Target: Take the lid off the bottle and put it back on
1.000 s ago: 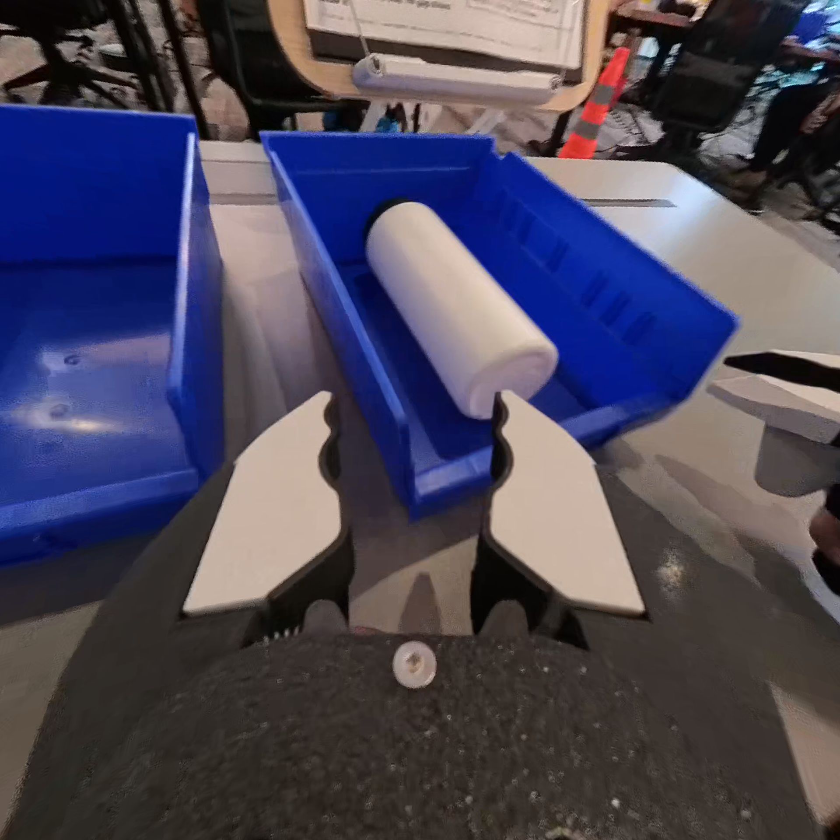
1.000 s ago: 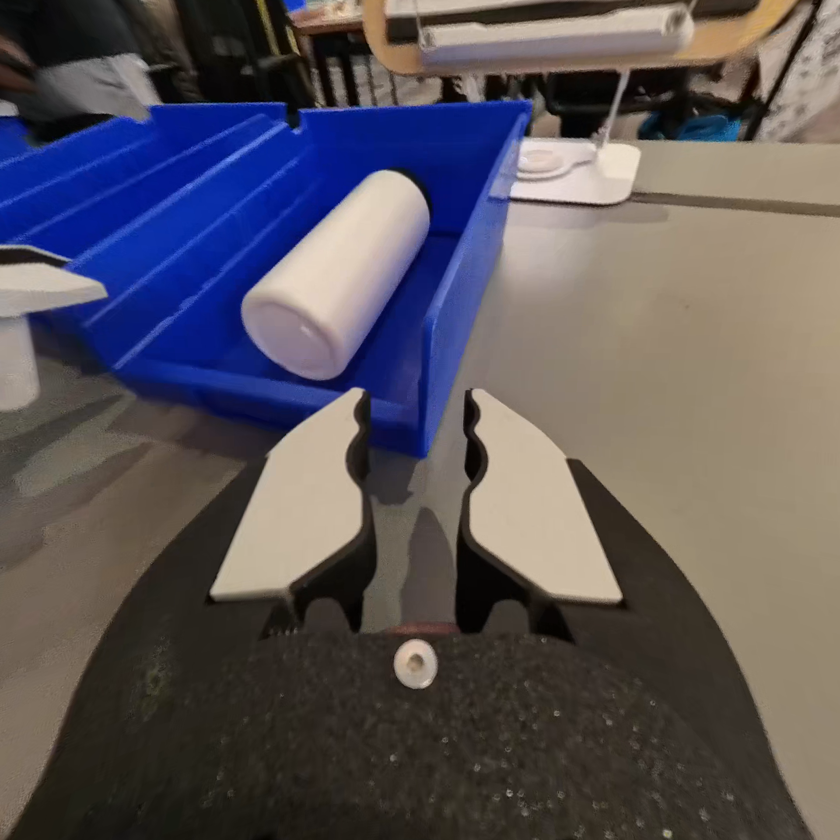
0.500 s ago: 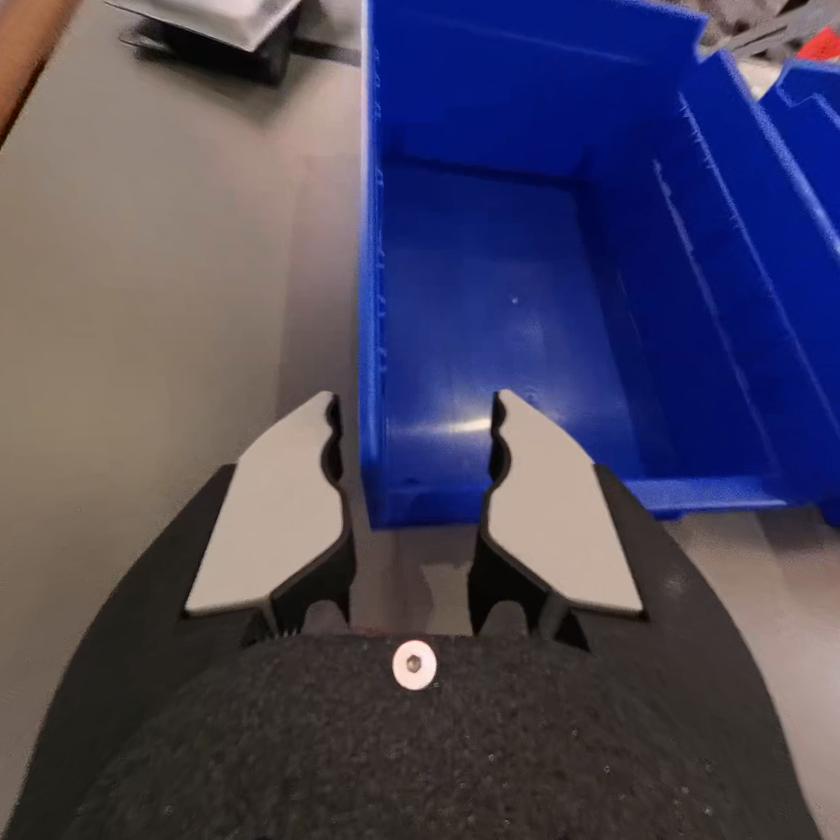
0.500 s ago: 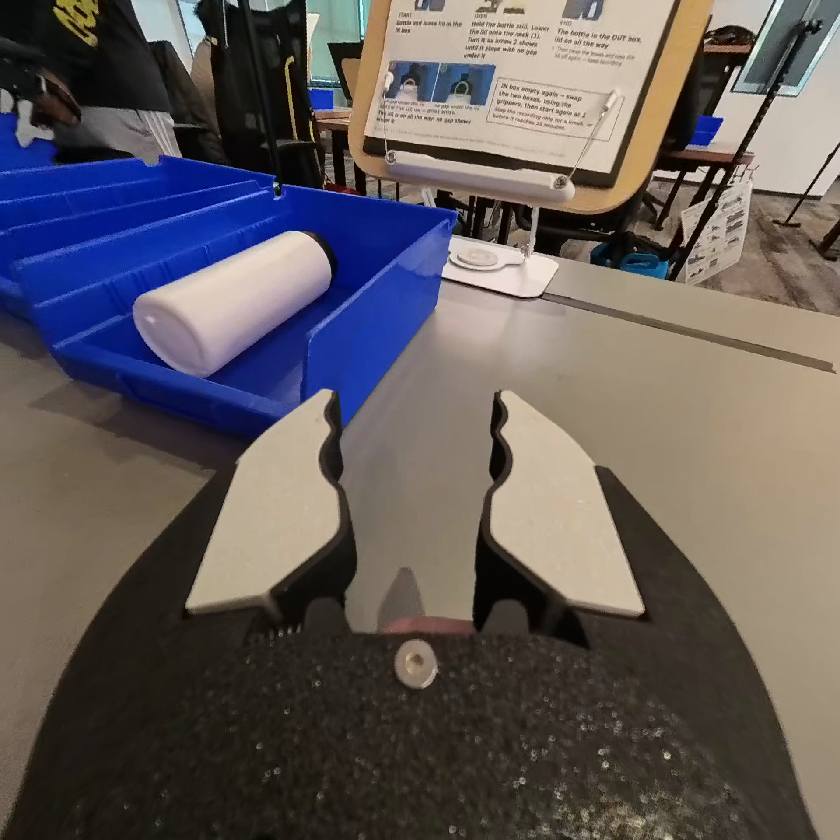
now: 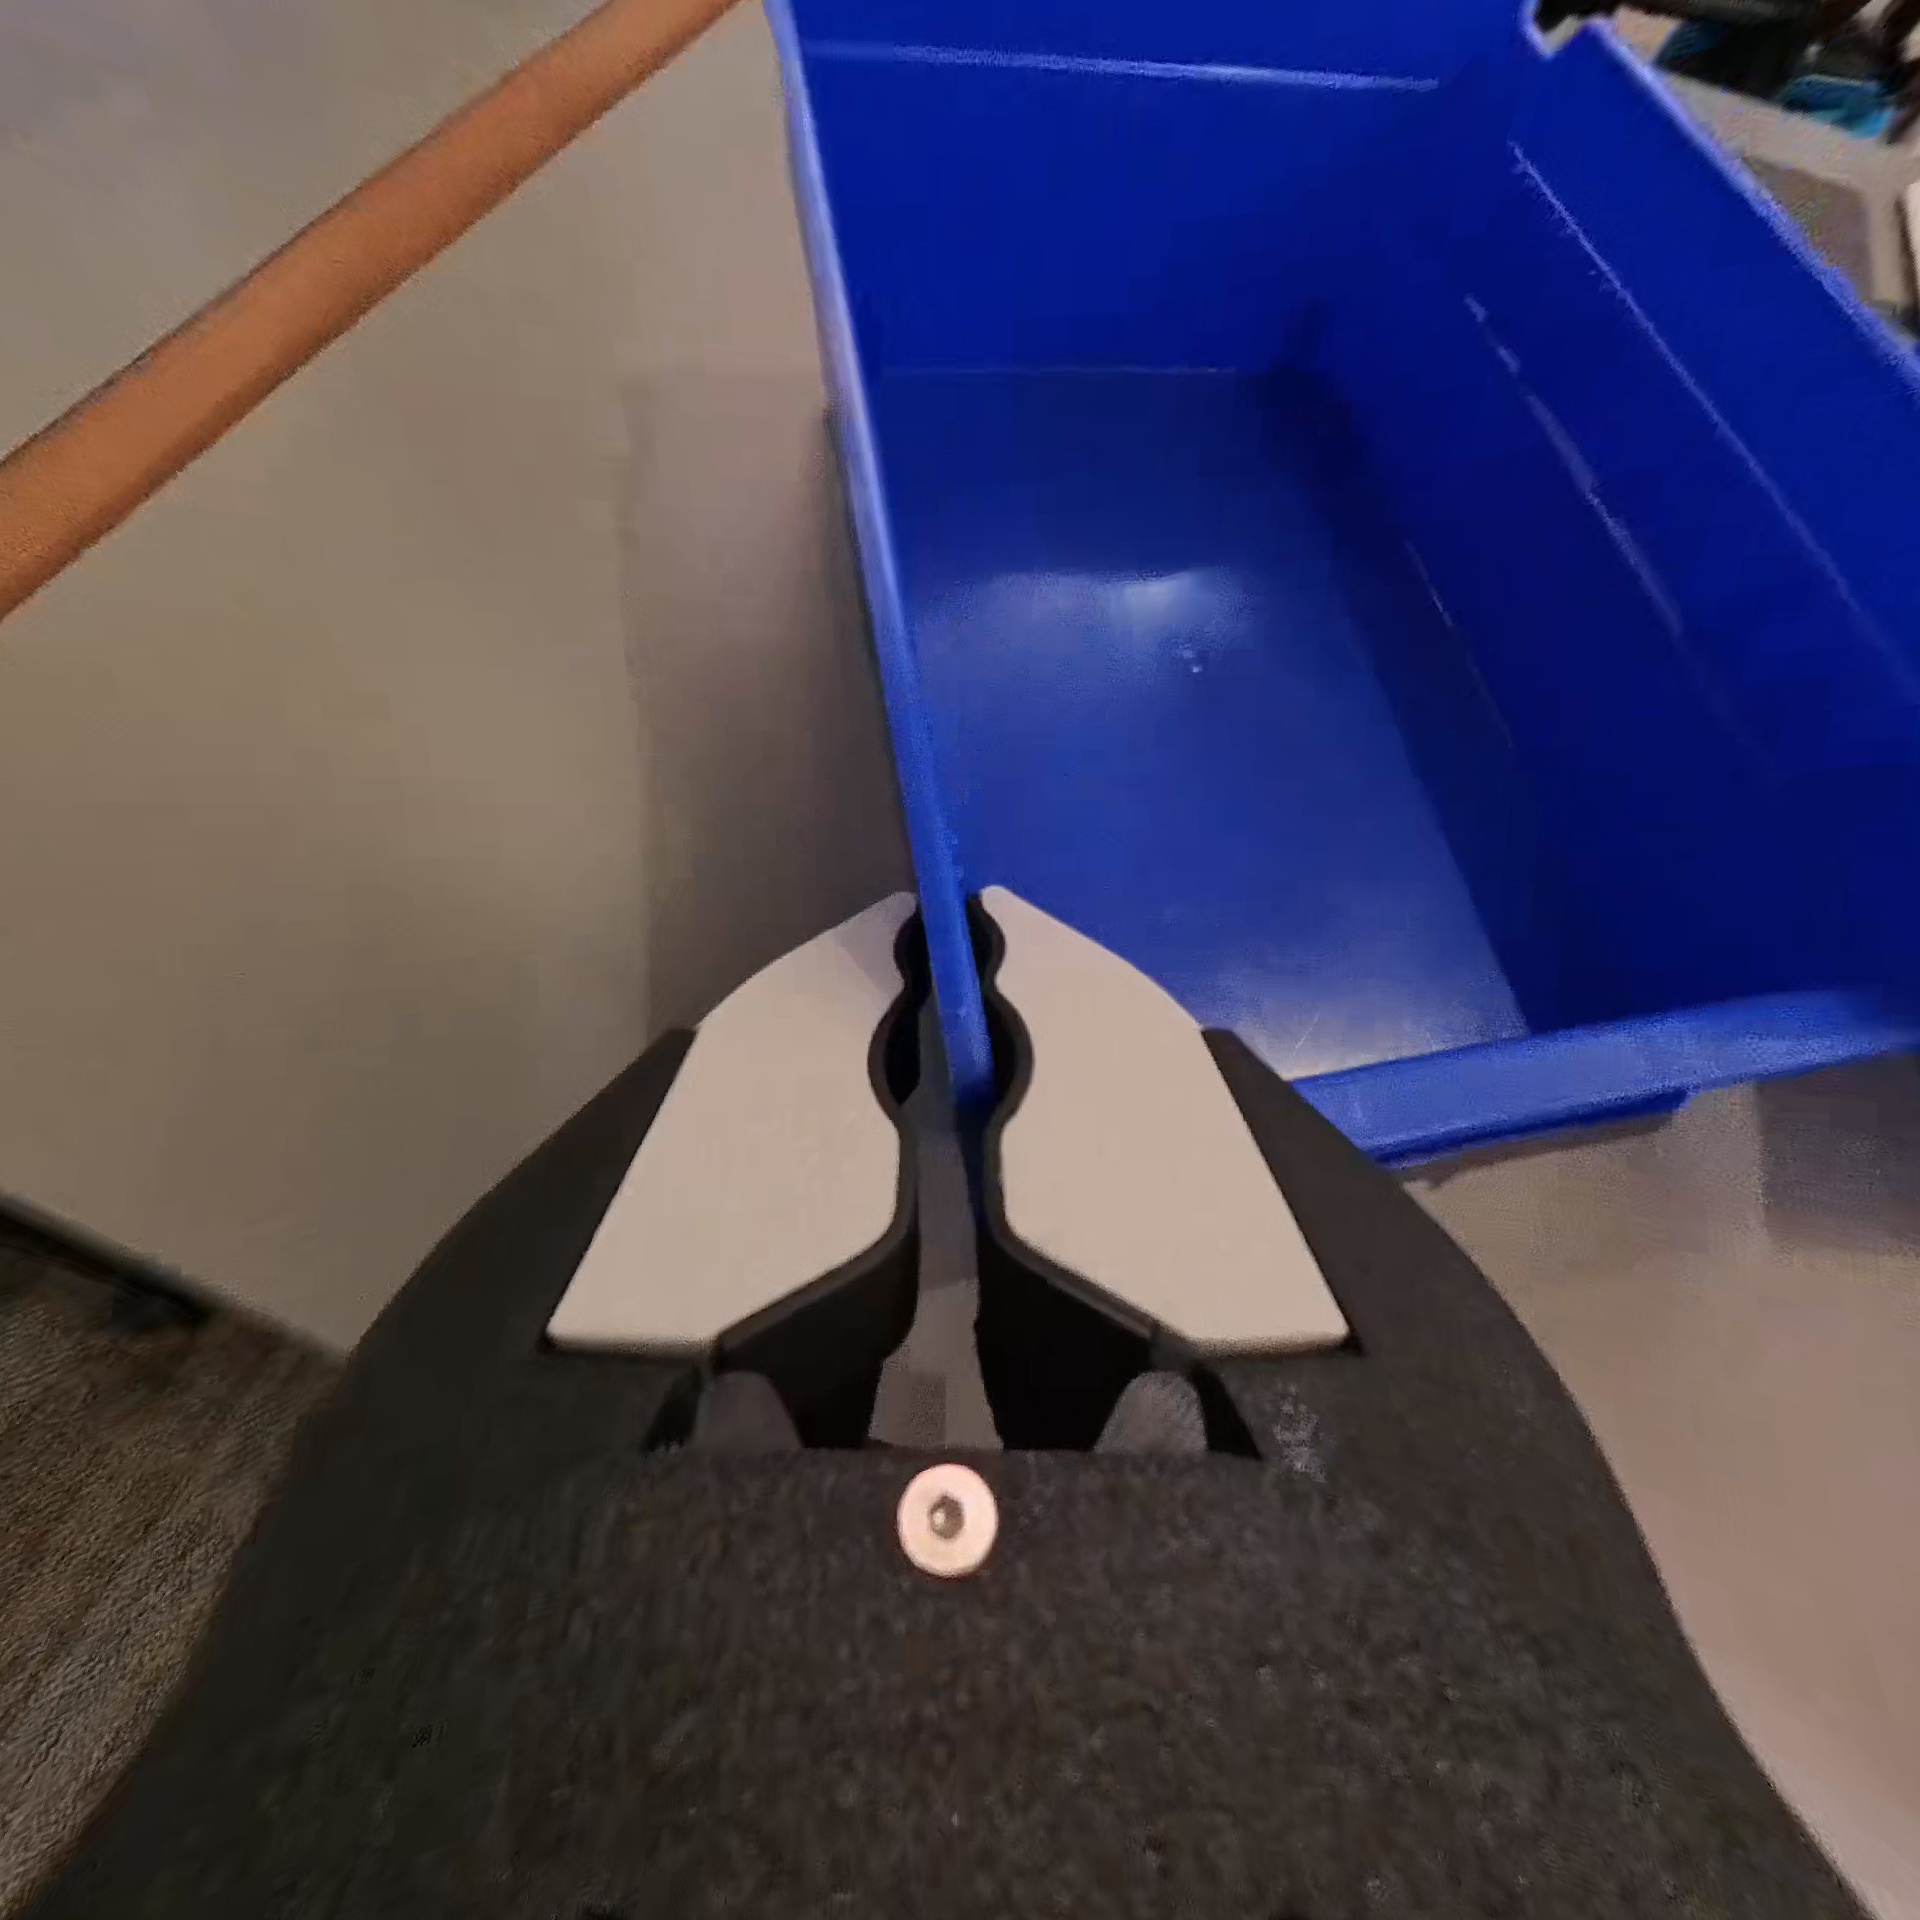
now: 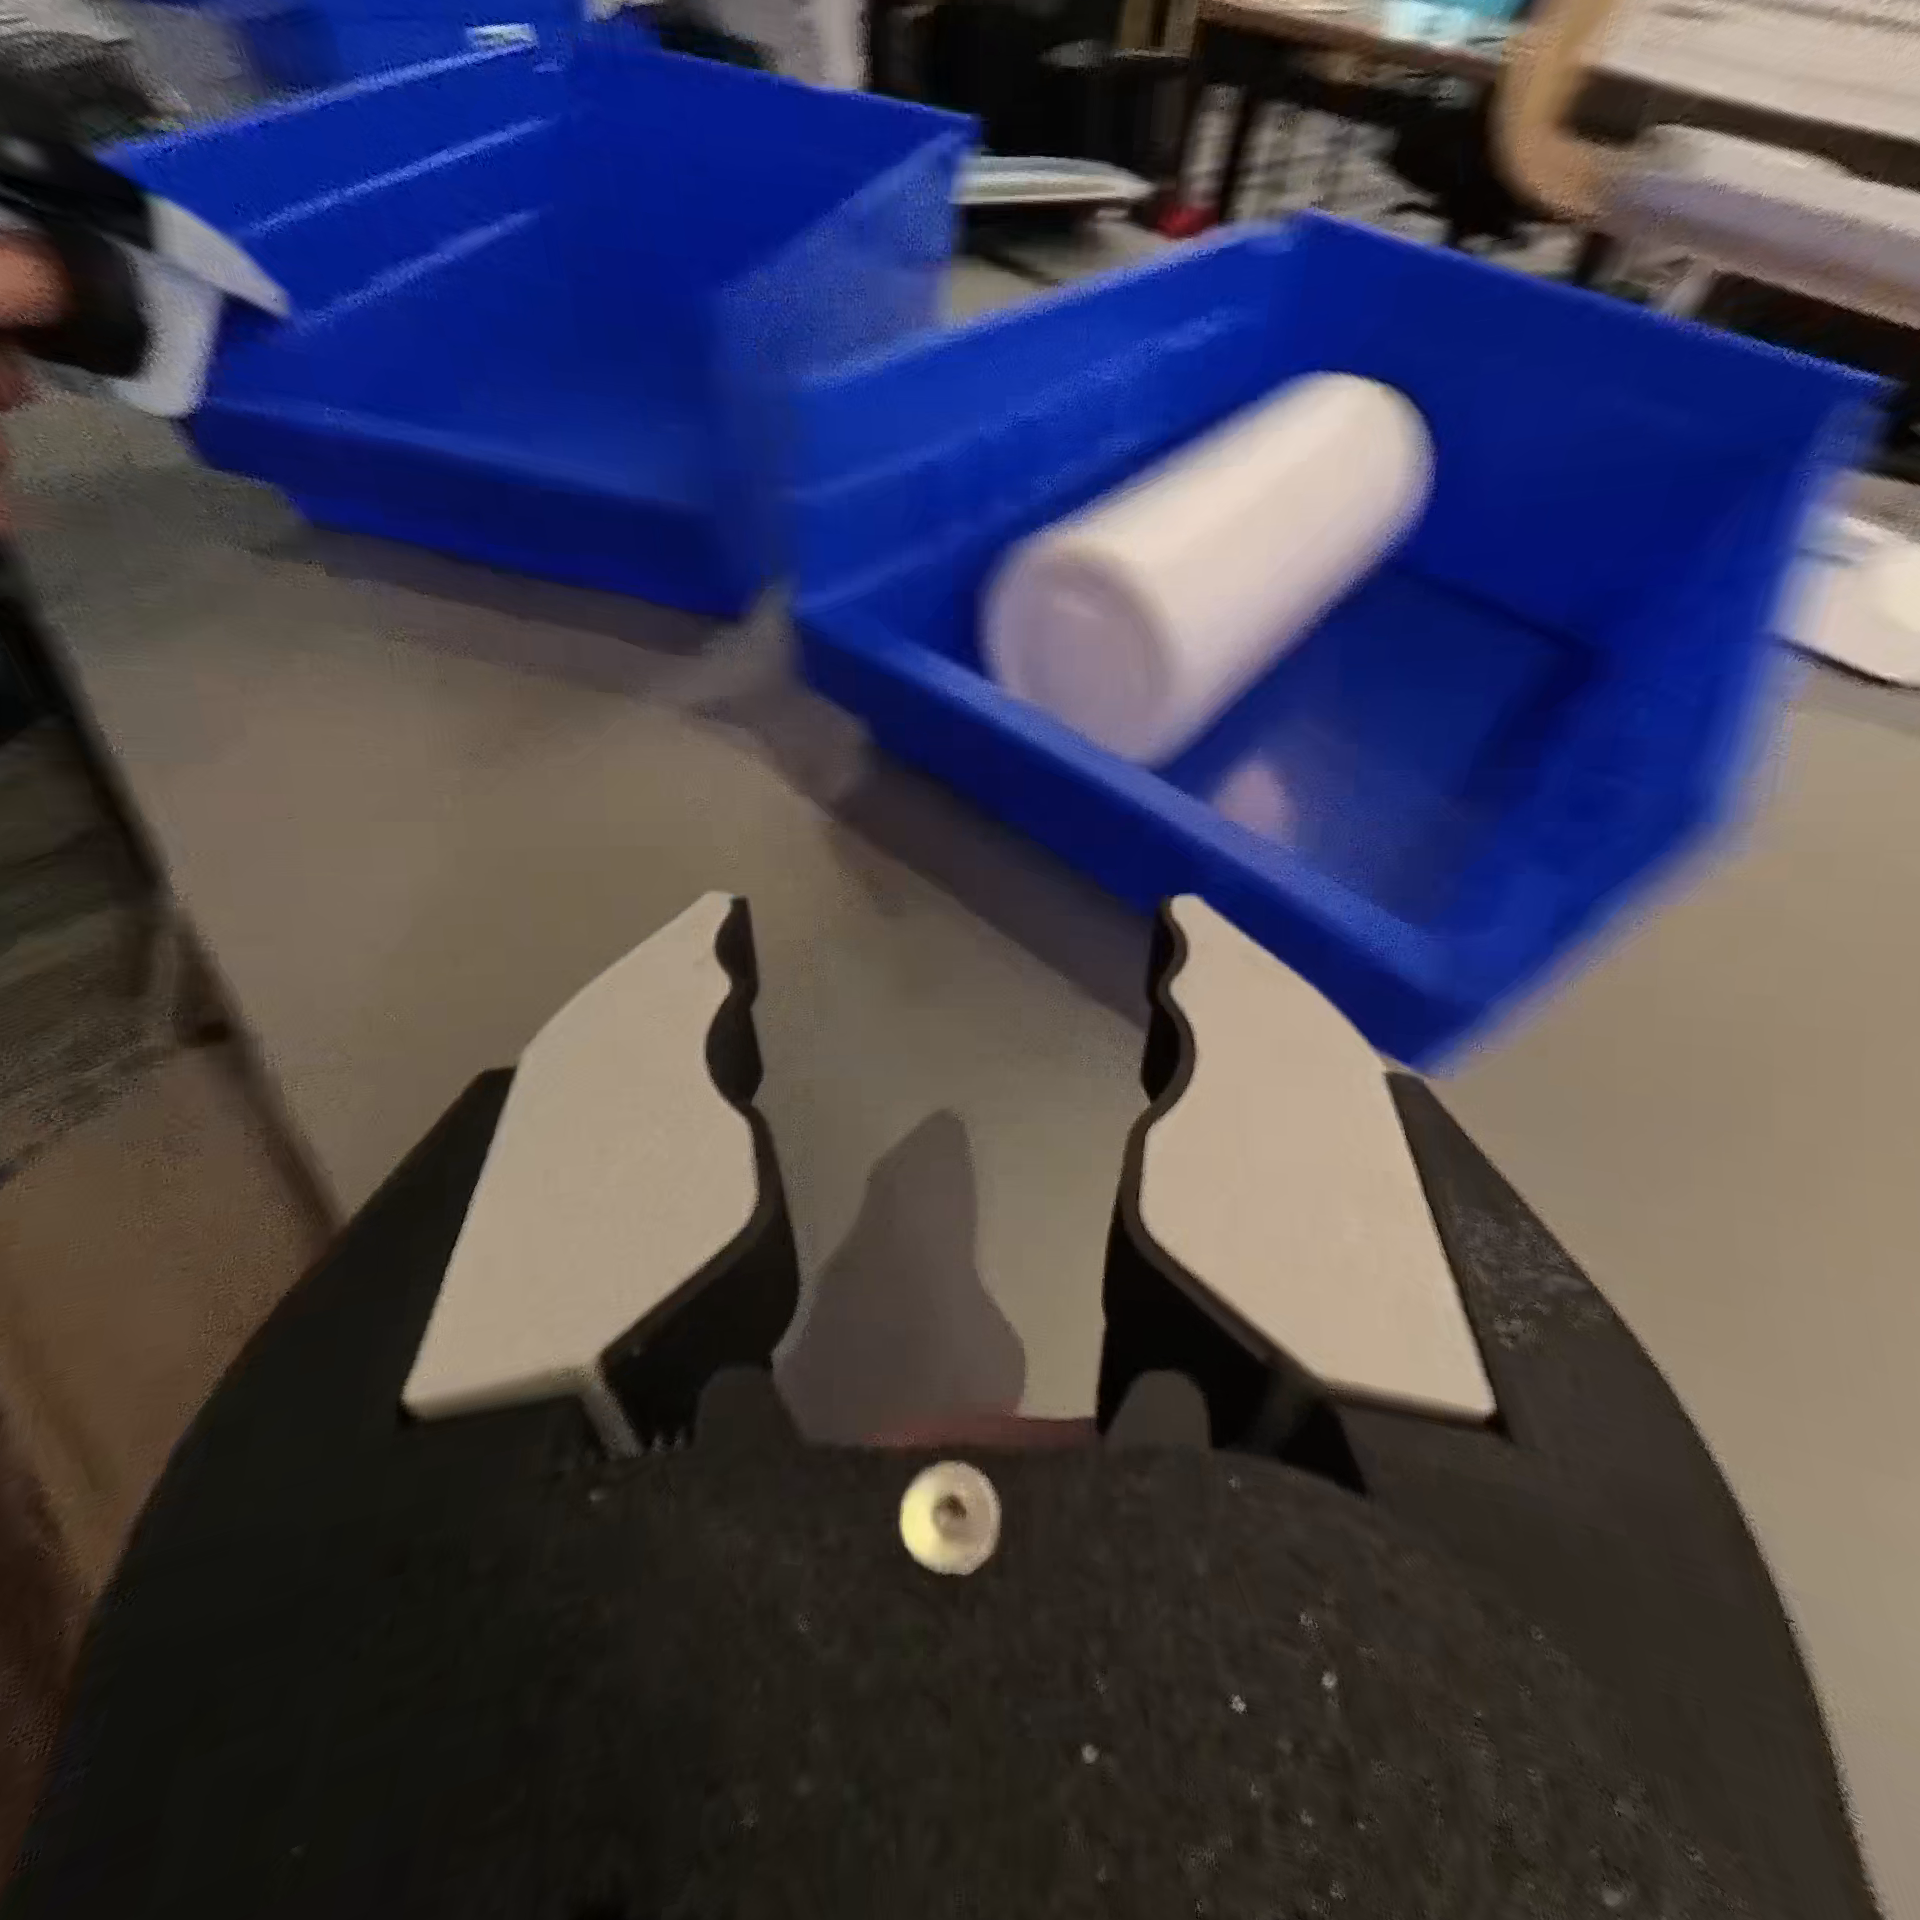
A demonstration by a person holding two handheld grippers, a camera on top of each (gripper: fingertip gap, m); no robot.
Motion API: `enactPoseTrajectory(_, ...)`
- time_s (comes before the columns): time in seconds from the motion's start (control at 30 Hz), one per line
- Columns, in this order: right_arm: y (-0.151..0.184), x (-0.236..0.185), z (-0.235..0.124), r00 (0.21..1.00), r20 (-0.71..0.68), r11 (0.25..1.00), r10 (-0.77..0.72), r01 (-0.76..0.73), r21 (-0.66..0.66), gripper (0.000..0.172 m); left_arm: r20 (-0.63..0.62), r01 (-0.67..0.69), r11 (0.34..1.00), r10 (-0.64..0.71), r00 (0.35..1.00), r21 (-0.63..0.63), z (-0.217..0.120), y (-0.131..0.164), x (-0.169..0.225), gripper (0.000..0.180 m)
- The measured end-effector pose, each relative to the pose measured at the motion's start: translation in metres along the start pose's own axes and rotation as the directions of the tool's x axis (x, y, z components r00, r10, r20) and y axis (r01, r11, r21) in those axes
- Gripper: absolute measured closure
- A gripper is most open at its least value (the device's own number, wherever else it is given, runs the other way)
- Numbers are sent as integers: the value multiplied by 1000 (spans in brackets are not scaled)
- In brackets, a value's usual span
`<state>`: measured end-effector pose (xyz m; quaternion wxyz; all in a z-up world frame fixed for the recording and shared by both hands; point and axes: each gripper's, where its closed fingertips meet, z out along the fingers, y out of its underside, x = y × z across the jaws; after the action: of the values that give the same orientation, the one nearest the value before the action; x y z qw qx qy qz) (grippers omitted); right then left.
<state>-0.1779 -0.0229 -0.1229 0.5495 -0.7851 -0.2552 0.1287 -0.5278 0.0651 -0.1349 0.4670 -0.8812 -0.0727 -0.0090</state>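
Left tool [image 5: 948,920] is clamping the side wall of the empty blue bin [image 5: 1351,644], pads pressing both faces of the wall near its front corner. Right tool [image 6: 948,920] is hanging wide open over the grey desk [image 6: 520,831], gripping nothing.

White bottle [image 6: 1205,566] is lying on its side in the second blue bin [image 6: 1299,883], ahead and to the right of the right tool. Its long axis is running away from that tool, base end facing it. Right tool looks nearer; the bottle isn't showing in the left view at all.

Lid end is pointing away, so the lid can't be made out. Right view is motion-blurred.
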Motion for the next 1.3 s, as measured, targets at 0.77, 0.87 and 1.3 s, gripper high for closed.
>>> enactPoseTrajectory(0.77, -144, -17, -38, 951, -295, 963, 96, -13, 271, 167, -209, -84, 925, 171, 963, 370, -167, -51, 142, 176)
enactPoseTrajectory(0.87, -137, 76, -96, 880, -420, 939, 221, -75, 336, 168, -308, -157, 899, 298, 904, 409, -162, -69, 258, 176)
enactPoseTrajectory(1.3, 119, 354, -273, 520, -708, 859, 477, -446, 251, 169, -569, -442, 871, 479, 668, 214, -97, 104, 626, 175)
